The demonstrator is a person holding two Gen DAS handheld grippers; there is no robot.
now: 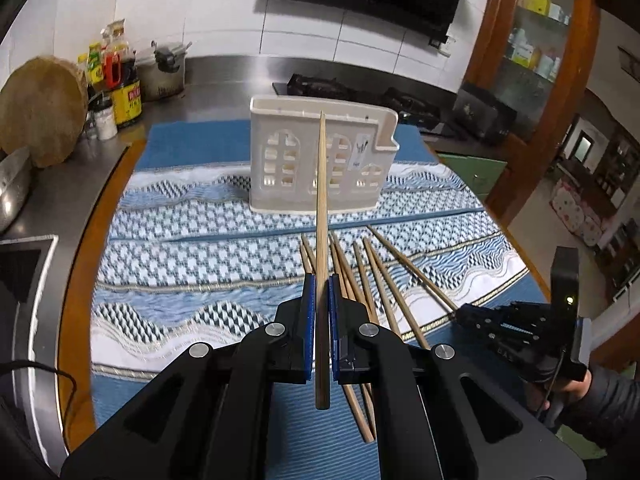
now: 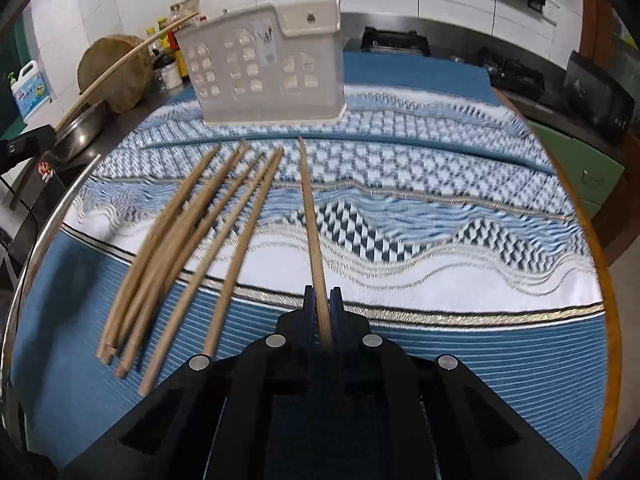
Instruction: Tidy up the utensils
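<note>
A white plastic utensil holder (image 1: 320,160) with window-shaped cutouts stands upright at the far side of the blue patterned cloth; it also shows in the right wrist view (image 2: 268,68). My left gripper (image 1: 320,280) is shut on one wooden chopstick (image 1: 321,200), held above the cloth and pointing at the holder. My right gripper (image 2: 320,292) is shut on another chopstick (image 2: 310,216) that lies low along the cloth. Several loose chopsticks (image 2: 192,240) lie on the cloth to its left; they also show in the left wrist view (image 1: 376,272).
A round wooden chopping block (image 1: 42,112), sauce bottles (image 1: 120,80) and a metal pot (image 1: 164,68) stand on the steel counter at the left. A gas stove (image 1: 352,92) is behind the holder. The round table's wooden edge (image 1: 80,264) curves at the left.
</note>
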